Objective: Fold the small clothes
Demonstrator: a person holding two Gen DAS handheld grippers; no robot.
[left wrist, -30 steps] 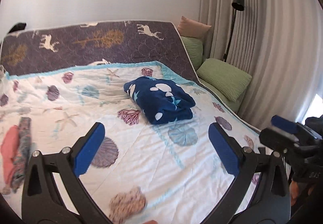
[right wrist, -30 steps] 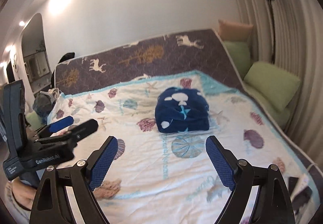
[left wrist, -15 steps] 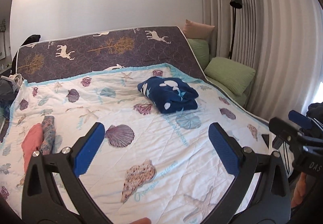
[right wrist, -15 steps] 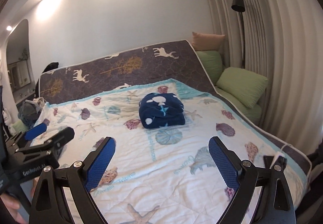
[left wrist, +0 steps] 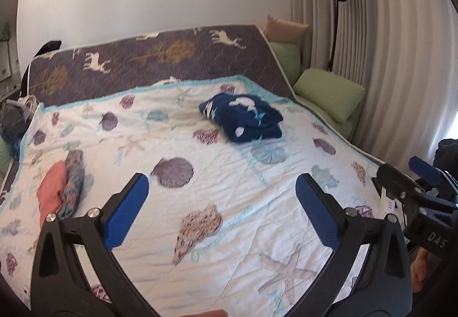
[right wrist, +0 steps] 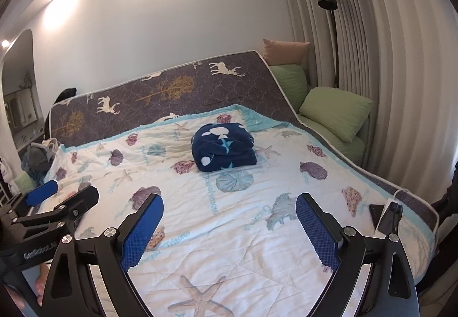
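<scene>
Hovering wide-jawed and empty above the quilt (left wrist: 229, 202), the left gripper (left wrist: 221, 202) sits nearer the folded coral-and-patterned clothes (left wrist: 61, 185) lying leftward, long axis running away; the right gripper (right wrist: 229, 228), also spread, faces a folded navy garment (right wrist: 223, 146).

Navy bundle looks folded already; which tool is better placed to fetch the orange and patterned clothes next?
Probably the left tool: open and empty, the orange cloth and patterned cloth lie beside its left finger. The right tool, also open, faces the navy bundle.

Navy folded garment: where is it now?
The navy folded garment lies mid-bed toward the headboard, on the shell quilt, in both views.
</scene>
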